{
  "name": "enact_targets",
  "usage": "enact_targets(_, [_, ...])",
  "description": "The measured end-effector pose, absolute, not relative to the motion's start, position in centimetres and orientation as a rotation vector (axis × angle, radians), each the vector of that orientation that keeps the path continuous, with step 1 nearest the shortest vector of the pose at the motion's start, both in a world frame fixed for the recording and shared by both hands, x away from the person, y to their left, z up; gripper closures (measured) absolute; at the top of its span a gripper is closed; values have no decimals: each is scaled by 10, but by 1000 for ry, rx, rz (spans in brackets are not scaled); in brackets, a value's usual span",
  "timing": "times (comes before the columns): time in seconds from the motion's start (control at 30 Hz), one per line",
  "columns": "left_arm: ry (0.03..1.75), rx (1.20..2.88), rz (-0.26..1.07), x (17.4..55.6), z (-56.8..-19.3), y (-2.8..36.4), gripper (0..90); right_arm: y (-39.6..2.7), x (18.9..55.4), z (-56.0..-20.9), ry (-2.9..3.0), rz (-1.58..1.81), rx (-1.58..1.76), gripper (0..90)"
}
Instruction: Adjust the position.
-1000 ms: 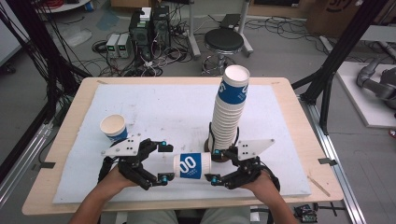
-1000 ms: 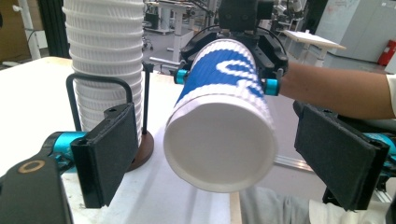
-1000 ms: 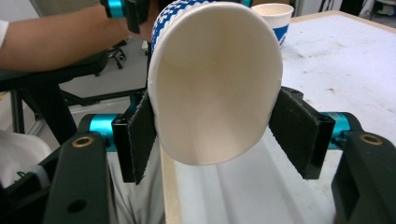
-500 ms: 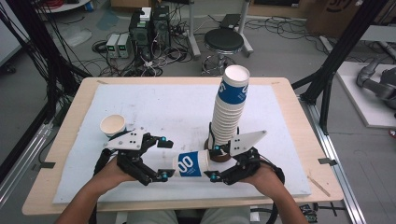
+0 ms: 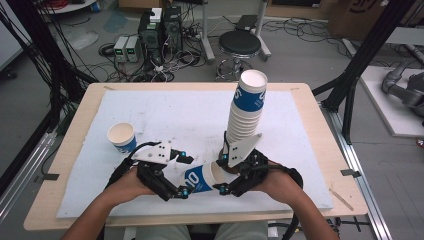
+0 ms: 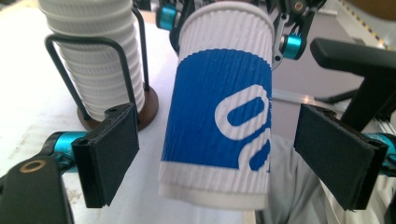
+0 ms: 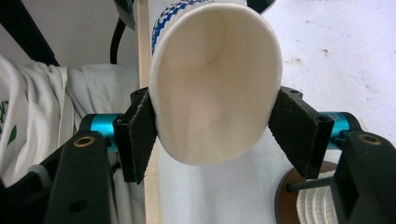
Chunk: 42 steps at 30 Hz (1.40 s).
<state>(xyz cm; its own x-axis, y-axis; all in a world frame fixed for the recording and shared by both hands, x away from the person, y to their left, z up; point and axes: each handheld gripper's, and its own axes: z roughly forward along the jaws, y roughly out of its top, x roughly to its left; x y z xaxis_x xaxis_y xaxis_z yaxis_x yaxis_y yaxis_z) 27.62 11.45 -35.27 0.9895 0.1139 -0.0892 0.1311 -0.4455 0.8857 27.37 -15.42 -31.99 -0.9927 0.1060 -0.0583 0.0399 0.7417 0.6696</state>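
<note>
Right gripper (image 7: 212, 135) squeezing cup (image 7: 215, 84) rim oval, left gripper (image 6: 233, 154) pads wide apart beside it

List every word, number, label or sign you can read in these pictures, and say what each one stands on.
"00", or two rounded white shapes, partly cut off: on the blue band of the held cup, which the right tongs squeeze at the rim.
White print on the blue band of the top cup of the stack: too small to read.
Print on the blue band of the single cup: blurred.
Dark marks on the cardboard box: unreadable.
</note>
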Motion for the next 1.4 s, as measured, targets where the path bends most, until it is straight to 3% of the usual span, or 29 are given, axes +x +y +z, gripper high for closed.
enact_targets(0.23, [140,2110,-39,277,-353,105,157,-144,274,-316,2876,1011,74,345])
enact_targets(0.87, [93,2284,-112,280,-365,87,314,-119,268,-315,2957,722,-19,342])
enact_targets(1.07, [84,2284,-109,279,-368,86,319,-118,268,-316,2967,710,-28,339])
enact_targets(1.4, [104,2150,-99,278,-372,96,290,-132,272,-315,2929,967,53,223])
